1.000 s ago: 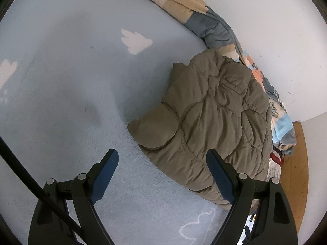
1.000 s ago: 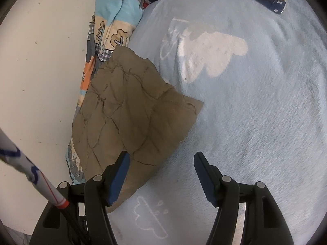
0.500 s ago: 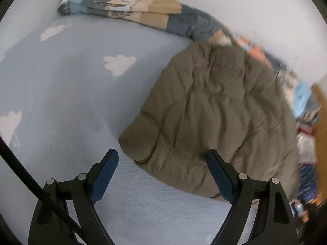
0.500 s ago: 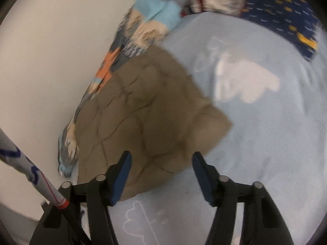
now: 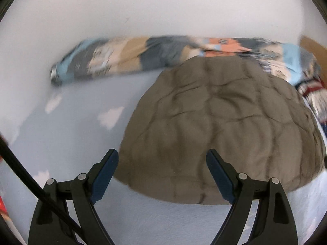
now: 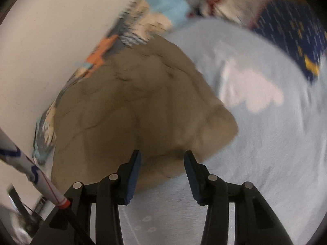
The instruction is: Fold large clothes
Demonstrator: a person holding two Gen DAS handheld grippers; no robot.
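Puffy brown jacket [image 5: 220, 126] lies folded in a fat bundle on the light blue cloud blanket [image 5: 61, 143], right up against the rolled patchwork quilt [image 5: 143, 55] by the wall. In my left camera it fills the middle and the 3 o'clock side.

My left gripper [image 5: 162, 175] hangs over the near edge of the jacket with its jaws wide apart and nothing in them. My right gripper [image 6: 162, 173] is also over the near edge, at 6 o'clock in its camera. Its jaws are closing, about half way in, and I see no cloth pinched between them.

I think the jacket is soft and squishy and not heavy, but thick. The smooth cloth may slip, and the puffy layers will want to spring open. I would grab it low at the near edge, one gripper near each corner, and bite deep enough to catch all the layers.
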